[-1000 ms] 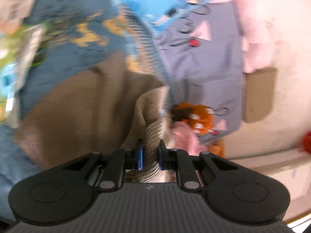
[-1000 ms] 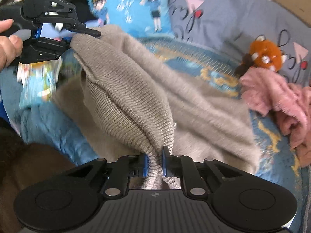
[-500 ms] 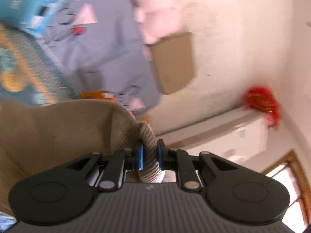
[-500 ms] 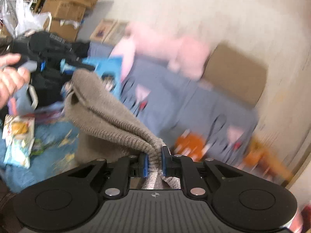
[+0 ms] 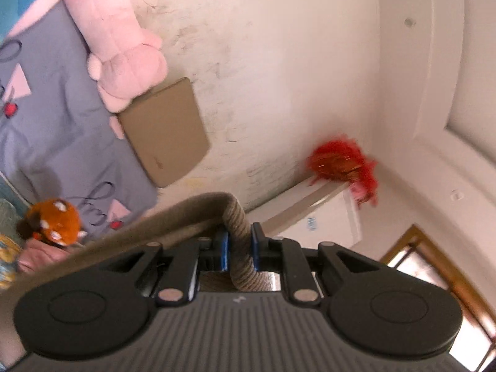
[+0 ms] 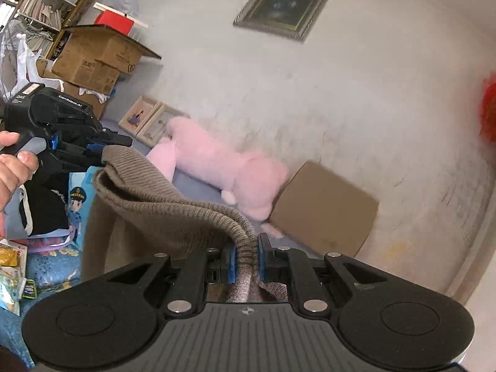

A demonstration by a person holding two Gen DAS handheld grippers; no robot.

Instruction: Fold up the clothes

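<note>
A beige knitted sweater hangs in the air between both grippers, its ribbed edge stretched from one to the other and its body drooping below. My right gripper is shut on the ribbed edge. In the right wrist view the left gripper grips the other end at the left, with a hand on its handle. The left wrist view has my left gripper shut on the ribbed edge of the sweater, which trails off to the lower left.
A bed with a grey quilt and blue cover lies below. On it are a pink plush pig, a brown cardboard box and a small orange plush. Cardboard boxes stand at the back left.
Both grippers have risen and tipped upward, lifting the sweater off the bed. The views now face the wall instead of the bed surface.
</note>
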